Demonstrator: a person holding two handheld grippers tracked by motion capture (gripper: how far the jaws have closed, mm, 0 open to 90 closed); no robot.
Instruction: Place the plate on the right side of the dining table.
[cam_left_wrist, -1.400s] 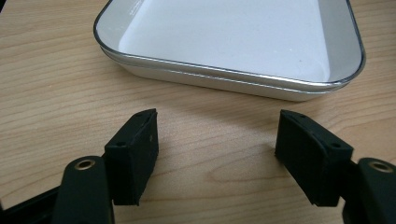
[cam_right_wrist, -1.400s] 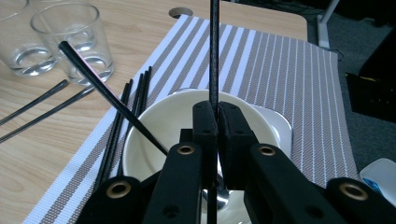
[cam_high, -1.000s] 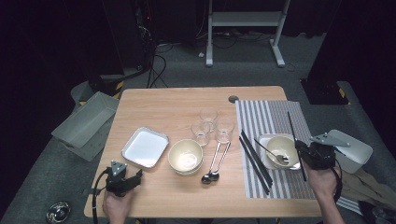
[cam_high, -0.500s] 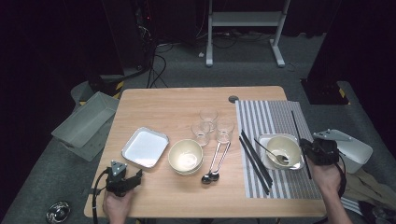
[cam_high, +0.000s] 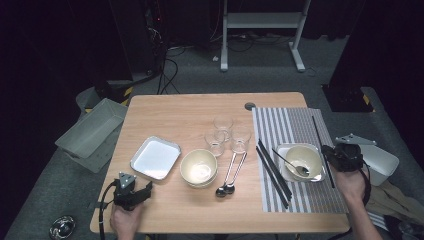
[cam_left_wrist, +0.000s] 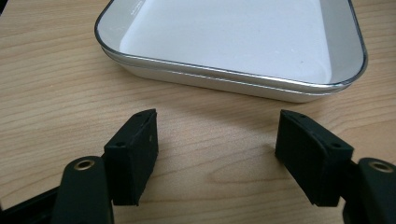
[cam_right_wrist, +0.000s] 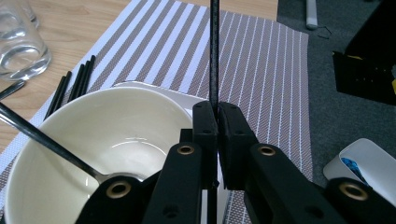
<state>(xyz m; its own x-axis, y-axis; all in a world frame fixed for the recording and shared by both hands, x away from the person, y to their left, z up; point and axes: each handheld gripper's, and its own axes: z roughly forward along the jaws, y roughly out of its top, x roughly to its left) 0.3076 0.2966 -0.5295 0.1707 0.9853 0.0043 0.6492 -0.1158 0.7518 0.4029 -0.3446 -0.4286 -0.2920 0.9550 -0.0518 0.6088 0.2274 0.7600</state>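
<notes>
My right gripper (cam_high: 334, 151) is at the right edge of the striped placemat (cam_high: 290, 125), shut on a thin black chopstick (cam_high: 320, 135) that points toward the far side. In the right gripper view the chopstick (cam_right_wrist: 214, 56) rises straight from the pressed jaws of the right gripper (cam_right_wrist: 218, 109), beside a cream bowl (cam_right_wrist: 60, 121) holding a spoon (cam_right_wrist: 42, 140). My left gripper (cam_high: 145, 187) rests near the table's front left corner. Its jaws stand open and empty just short of the white square tray (cam_left_wrist: 224, 42), as the left gripper (cam_left_wrist: 217, 126) view shows.
A cream bowl (cam_high: 199, 167), three glasses (cam_high: 222, 124), two spoons (cam_high: 230, 172) and several black chopsticks (cam_high: 272, 170) lie mid-table. The bowl with the spoon (cam_high: 302, 157) sits on a square plate. A grey bin (cam_high: 90, 132) and a white container (cam_high: 380, 160) flank the table.
My right gripper has shifted a little toward the far side of the table, carrying the chopstick. The left gripper has stayed put.
</notes>
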